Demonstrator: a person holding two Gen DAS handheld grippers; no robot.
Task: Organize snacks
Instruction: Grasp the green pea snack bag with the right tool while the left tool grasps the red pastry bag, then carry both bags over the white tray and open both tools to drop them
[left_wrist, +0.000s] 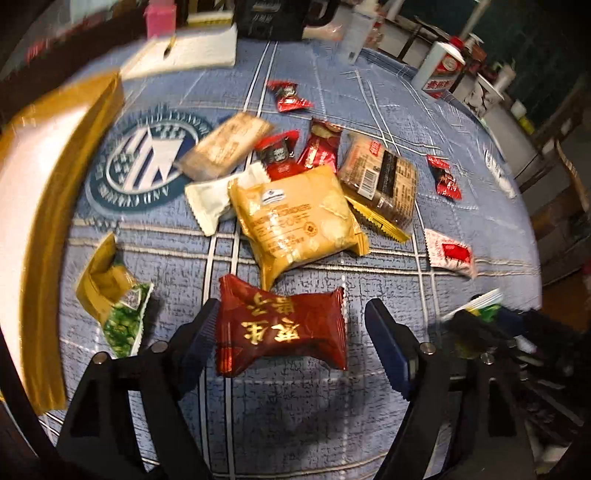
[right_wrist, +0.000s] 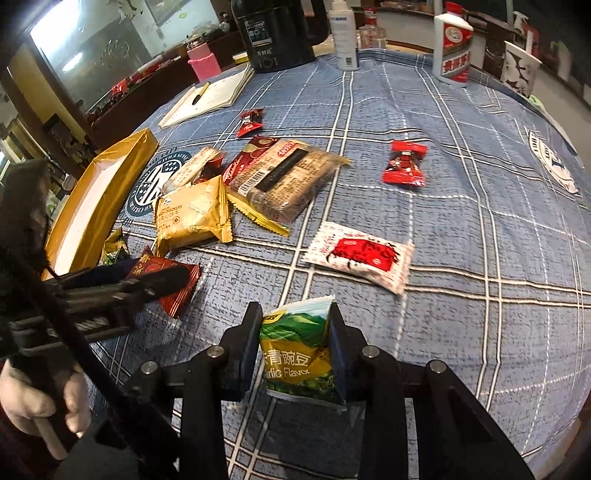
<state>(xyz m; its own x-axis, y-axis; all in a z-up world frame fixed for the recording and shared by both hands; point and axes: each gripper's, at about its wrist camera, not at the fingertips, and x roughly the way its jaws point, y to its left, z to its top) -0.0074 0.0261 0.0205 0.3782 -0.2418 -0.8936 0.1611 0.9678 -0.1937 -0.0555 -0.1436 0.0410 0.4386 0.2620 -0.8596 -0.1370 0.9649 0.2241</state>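
A dark red snack packet with gold characters lies on the blue plaid tablecloth between the jaws of my left gripper. The gripper is open, with a gap on the packet's right side. In the right wrist view, my right gripper is shut on a green garlic-pea packet, held upright just above the cloth. The left gripper shows there at the left over the red packet. A gold tray with a white inside sits at the far left. Loose snacks are piled mid-table around a gold cracker packet.
A second green pea packet lies beside the tray. A white-and-red packet and a red candy lie apart to the right. At the back stand a notebook, a black kettle, a spray bottle and a white liquor bottle.
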